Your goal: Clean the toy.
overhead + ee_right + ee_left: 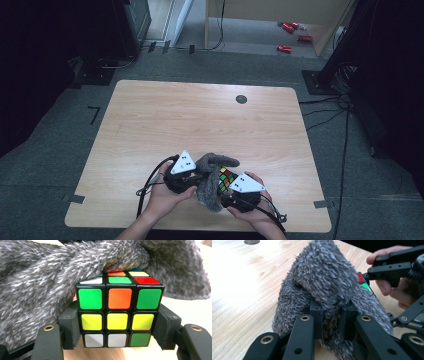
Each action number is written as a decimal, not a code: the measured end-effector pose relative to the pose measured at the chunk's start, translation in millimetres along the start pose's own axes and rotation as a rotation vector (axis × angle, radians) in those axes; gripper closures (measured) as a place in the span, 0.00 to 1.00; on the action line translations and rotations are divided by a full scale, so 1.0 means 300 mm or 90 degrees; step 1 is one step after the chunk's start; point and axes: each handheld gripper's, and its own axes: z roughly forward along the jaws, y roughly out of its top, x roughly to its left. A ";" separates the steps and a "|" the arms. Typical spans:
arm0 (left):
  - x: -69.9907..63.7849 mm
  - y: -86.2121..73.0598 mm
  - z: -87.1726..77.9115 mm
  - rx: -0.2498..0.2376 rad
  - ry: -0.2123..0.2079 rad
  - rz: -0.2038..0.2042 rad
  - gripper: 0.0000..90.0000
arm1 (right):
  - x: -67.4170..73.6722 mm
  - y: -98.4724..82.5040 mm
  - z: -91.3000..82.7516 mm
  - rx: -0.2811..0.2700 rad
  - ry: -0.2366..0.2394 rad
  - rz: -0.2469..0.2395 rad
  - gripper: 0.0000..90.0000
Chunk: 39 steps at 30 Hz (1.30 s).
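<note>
Grey carpet surrounds a pale wooden table with rounded corners, and a small dark round disc sits in the tabletop toward the upper right of the high view. Red objects lie scattered on the floor at the top of that picture, and black cables trail across the carpet at the right.

Near the lower middle of the high view, a person's two hands meet over the table's near edge. The left gripper, a black two-jaw tool with a grey three-cornered plate on top, has its jaws nearly pressed together, pinching a fold of the fuzzy grey knitted cloth; in the left gripper view the pile bulges up between and above the pads. The right gripper grips a scrambled colour-tiled puzzle cube with black edges, one pad flat against each side of it, low in the right gripper view. The cube rests just above the wood, and the grey cloth drapes over its top and far side, covering part of its upper face. In the high view the cube peeks out from the cloth between the two hands.
</note>
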 end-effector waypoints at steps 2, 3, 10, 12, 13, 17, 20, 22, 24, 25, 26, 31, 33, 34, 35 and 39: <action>-0.024 0.011 -0.004 -0.010 -0.015 0.022 0.87 | 0.001 0.003 0.001 -0.004 0.004 0.001 0.38; -0.046 0.017 -0.001 -0.012 -0.019 0.043 0.87 | 0.002 0.004 0.002 -0.003 0.006 0.004 0.38; 0.012 0.000 -0.005 0.000 0.009 0.010 0.87 | 0.000 0.001 -0.005 -0.004 -0.003 -0.003 0.38; 0.056 -0.009 -0.022 -0.015 0.003 -0.020 0.87 | -0.011 0.007 -0.023 -0.028 -0.004 0.004 0.38; 0.072 -0.012 -0.027 -0.023 -0.005 -0.035 0.87 | -0.015 0.008 -0.028 -0.034 -0.002 0.005 0.38; 0.140 -0.034 -0.037 -0.047 -0.061 -0.102 0.87 | -0.023 0.015 -0.046 -0.067 0.008 0.011 0.38; 0.149 -0.046 -0.018 -0.057 -0.132 -0.108 0.87 | -0.015 0.018 -0.052 -0.083 0.018 -0.001 0.38; 0.148 -0.048 -0.014 -0.058 -0.142 -0.101 0.87 | -0.012 0.020 -0.054 -0.090 0.023 -0.005 0.39; 0.153 -0.052 -0.010 -0.059 -0.161 -0.094 0.87 | -0.006 0.022 -0.060 -0.101 0.028 -0.014 0.38; 0.158 -0.055 -0.009 -0.061 -0.173 -0.094 0.87 | -0.004 0.022 -0.062 -0.104 0.030 -0.015 0.38; 0.162 -0.058 -0.009 -0.060 -0.186 -0.093 0.87 | -0.004 0.023 -0.066 -0.109 0.032 -0.016 0.38; 0.141 -0.068 0.011 -0.023 -0.178 -0.054 0.86 | -0.008 0.029 -0.084 -0.137 0.040 -0.015 0.39; 0.139 -0.064 0.006 -0.030 -0.172 -0.055 0.86 | -0.014 0.026 -0.079 -0.128 0.045 -0.012 0.39; 0.148 -0.059 -0.007 -0.049 -0.181 -0.074 0.86 | -0.015 0.023 -0.077 -0.126 0.045 -0.009 0.39; 0.154 -0.056 -0.015 -0.062 -0.186 -0.083 0.86 | -0.016 0.021 -0.074 -0.123 0.045 -0.008 0.38; 0.155 -0.057 -0.015 -0.057 -0.184 -0.081 0.86 | -0.014 0.023 -0.069 -0.121 0.047 -0.012 0.38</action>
